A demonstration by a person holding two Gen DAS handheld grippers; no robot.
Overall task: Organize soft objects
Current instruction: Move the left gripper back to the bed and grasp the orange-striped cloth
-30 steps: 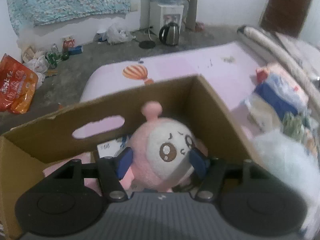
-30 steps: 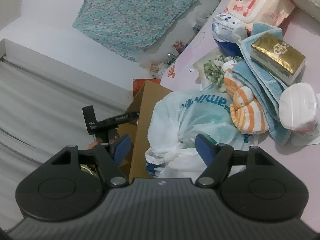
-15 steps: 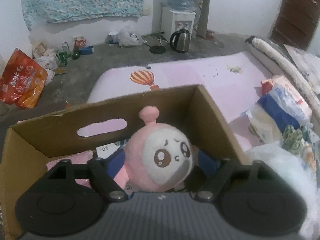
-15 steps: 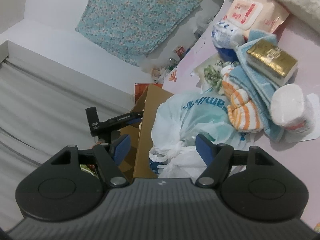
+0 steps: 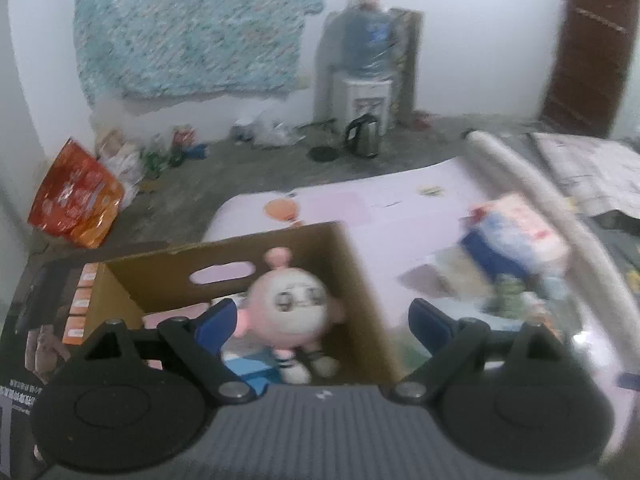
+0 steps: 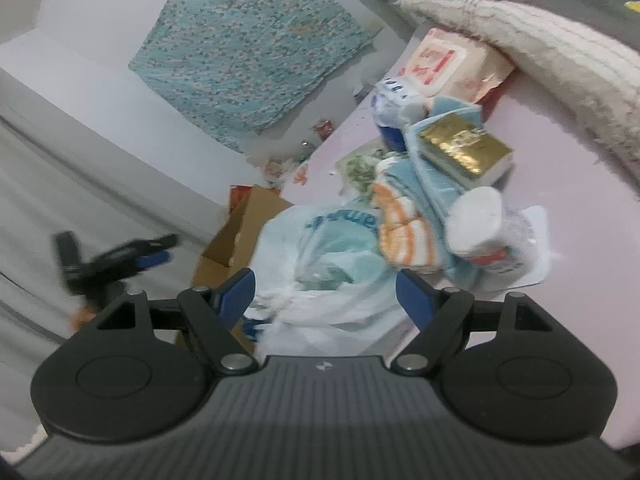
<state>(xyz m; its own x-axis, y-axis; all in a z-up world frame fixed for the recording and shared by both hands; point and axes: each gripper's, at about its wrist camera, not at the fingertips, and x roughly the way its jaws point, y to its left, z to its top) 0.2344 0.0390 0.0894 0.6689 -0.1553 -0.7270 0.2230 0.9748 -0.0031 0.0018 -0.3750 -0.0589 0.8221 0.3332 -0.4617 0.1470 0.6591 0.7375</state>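
Left wrist view, lower centre: our left tool (image 5: 320, 322) gapes empty above the plush doll (image 5: 294, 312) lying inside the cardboard box (image 5: 360, 280). Our right tool (image 6: 325, 294) gapes over the plastic bag (image 6: 320, 264); towels (image 6: 404, 232) remain, we judge.

Left gripper (image 5: 320, 326): jaws spread wide, holding nothing. Right gripper (image 6: 325, 295): jaws spread wide, holding nothing.

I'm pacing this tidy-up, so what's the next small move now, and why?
Probably bring the right tongs down to close on the white bag. The plush already sits in the box, free of the open left tongs, and the right tongs hang open with the bag between their tips.
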